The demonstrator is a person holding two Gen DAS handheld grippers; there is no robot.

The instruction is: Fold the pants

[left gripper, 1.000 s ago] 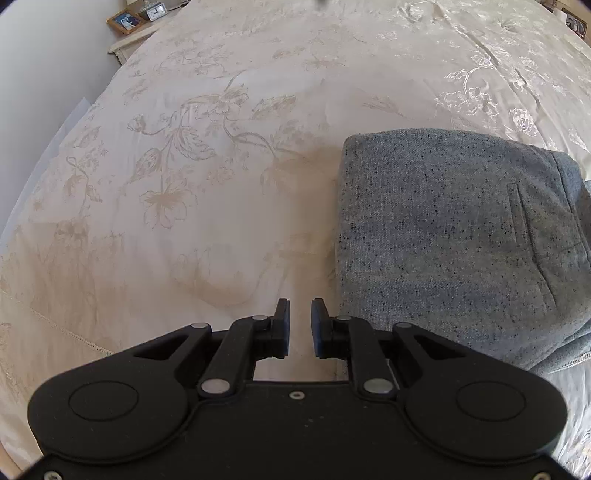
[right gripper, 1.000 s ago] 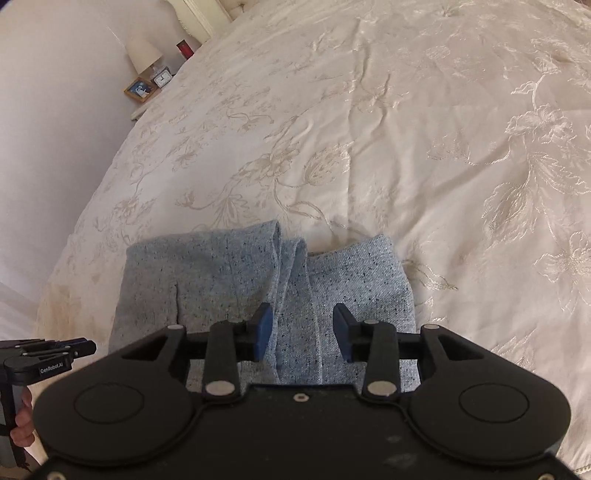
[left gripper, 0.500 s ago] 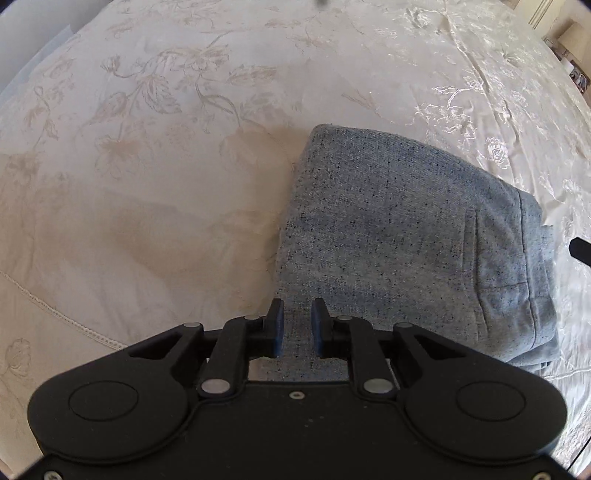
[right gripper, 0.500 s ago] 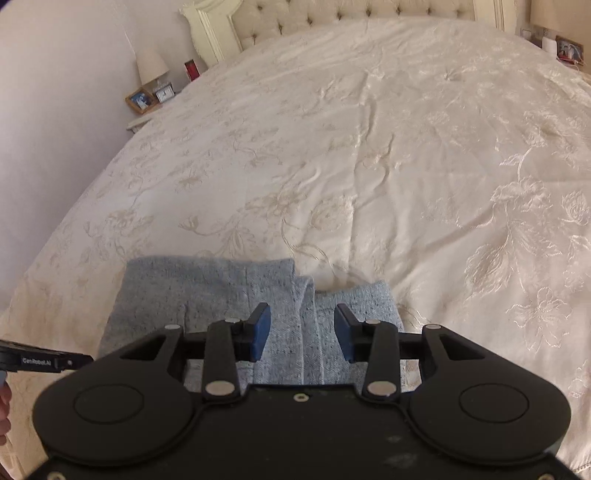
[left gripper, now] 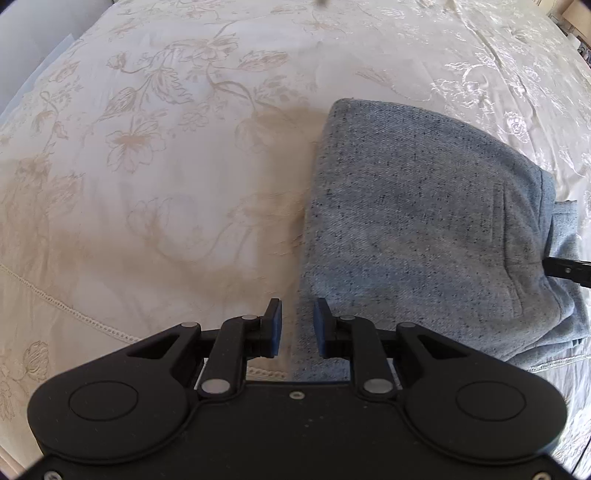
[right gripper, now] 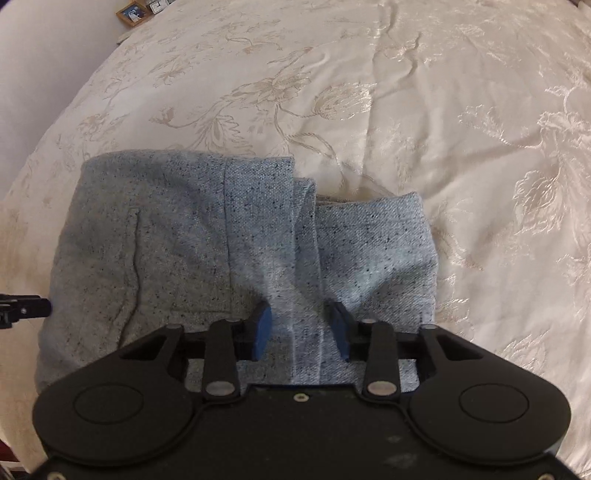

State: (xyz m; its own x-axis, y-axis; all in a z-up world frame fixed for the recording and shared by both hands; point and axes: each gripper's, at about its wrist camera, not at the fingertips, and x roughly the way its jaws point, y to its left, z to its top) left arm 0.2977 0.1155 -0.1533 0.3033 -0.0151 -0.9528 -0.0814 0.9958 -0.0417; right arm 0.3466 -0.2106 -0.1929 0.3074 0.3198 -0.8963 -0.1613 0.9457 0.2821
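Down on the bed (left gripper: pixel 147 184), spread with a cream bedcover woven with flowers, the grey-blue speckled pants (left gripper: pixel 424 221) lie folded into a thick, roughly square bundle near the bed's edge. A pocket seam shows on the top layer, and at one end several folded layers are stacked unevenly, with a lower layer sticking out past the upper one.

The left gripper (left gripper: pixel 297 325) points steeply down at the side edge of the bundle. Its fingers stand a little apart, with the edge of the pants running under the gap; whether the pads touch the cloth cannot be told.

The right gripper (right gripper: pixel 299 328) points down onto the layered end. Its fingers are apart and closing, their blue pads sunk into the cloth on either side of a raised ridge of fabric that sits between them. The pads are not yet pressed together on that ridge.

Each gripper's tip shows at the margin of the other's view, at opposite ends of the bundle. A small framed picture (right gripper: pixel 132 13) stands beyond the far corner of the bed.
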